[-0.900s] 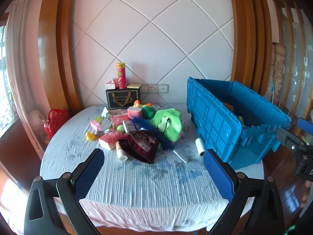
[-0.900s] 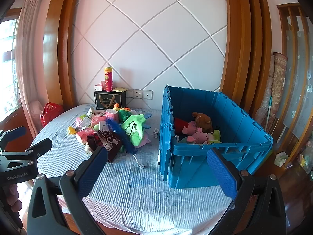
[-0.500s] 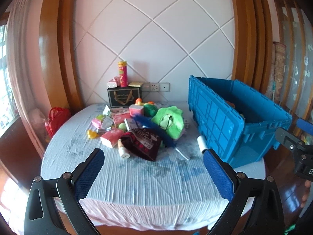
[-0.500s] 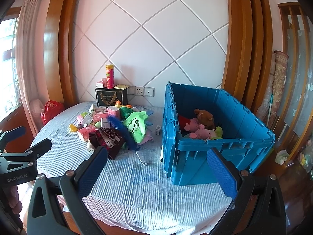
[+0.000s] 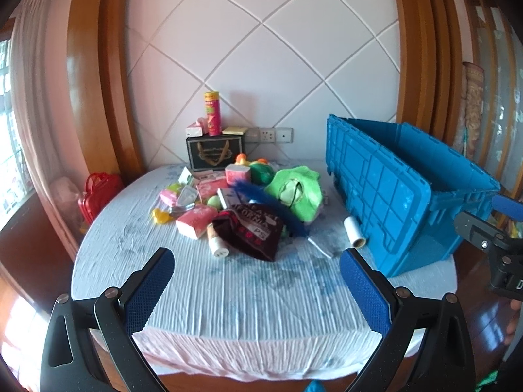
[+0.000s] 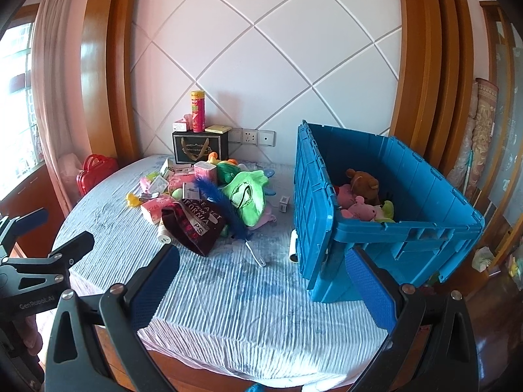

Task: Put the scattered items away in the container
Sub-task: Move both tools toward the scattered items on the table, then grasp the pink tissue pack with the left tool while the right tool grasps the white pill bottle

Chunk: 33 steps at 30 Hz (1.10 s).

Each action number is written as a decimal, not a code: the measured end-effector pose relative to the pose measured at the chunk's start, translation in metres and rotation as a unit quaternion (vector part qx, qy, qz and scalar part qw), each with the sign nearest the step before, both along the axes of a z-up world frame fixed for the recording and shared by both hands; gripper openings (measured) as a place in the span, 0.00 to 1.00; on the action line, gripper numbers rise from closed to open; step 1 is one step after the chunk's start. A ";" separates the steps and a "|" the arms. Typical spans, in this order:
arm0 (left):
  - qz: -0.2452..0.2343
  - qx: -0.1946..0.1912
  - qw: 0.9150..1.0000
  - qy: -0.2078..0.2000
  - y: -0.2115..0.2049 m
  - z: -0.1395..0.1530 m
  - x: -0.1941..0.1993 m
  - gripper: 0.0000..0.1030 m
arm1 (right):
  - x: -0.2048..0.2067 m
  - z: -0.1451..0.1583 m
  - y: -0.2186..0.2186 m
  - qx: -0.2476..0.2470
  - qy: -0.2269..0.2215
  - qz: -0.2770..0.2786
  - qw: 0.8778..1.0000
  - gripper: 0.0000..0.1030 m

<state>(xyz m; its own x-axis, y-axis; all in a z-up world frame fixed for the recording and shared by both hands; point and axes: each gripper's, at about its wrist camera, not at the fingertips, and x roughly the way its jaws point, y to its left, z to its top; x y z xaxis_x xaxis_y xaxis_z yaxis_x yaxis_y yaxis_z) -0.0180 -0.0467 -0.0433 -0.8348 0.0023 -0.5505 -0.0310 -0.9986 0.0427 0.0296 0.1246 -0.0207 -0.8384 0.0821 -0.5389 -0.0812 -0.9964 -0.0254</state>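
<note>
A heap of scattered items lies mid-table: a dark maroon printed bag [image 5: 253, 232] [image 6: 196, 223], a blue feather duster [image 5: 271, 207], a green plush [image 5: 295, 189] [image 6: 248, 194], pink packets [image 5: 194, 220] and a white roll [image 5: 354, 235] beside the crate. The blue crate [image 5: 392, 196] [image 6: 389, 228] stands at the table's right and holds plush toys [image 6: 359, 196]. My left gripper [image 5: 255, 290] hovers open over the near table edge, well short of the heap. Over that same edge, my right gripper [image 6: 261, 290] is open and holds nothing.
A round table under a pale blue cloth [image 5: 248, 294] stands against a quilted wall. At the back sit a black box [image 5: 214, 152] with a tall snack tube [image 5: 212, 112] on top. A red bag [image 5: 98, 192] rests off the table's left side.
Both grippers have drawn back and a little upward, so the table and heap look smaller. Nothing on the table has moved.
</note>
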 end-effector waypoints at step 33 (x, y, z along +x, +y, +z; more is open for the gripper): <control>0.117 -0.016 0.963 -0.244 -0.224 -0.222 -0.288 0.99 | -0.355 -0.206 -0.114 -0.047 -0.249 0.126 0.959 1.00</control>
<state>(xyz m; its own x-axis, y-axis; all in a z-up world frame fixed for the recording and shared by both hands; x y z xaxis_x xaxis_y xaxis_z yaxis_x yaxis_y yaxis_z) -0.3055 -0.2702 -0.2655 -0.4528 -0.1772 -0.8738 0.1705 -0.9792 0.1102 -0.3251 0.0108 -0.2263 -0.4622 -0.1577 -0.8727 0.1607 -0.9827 0.0924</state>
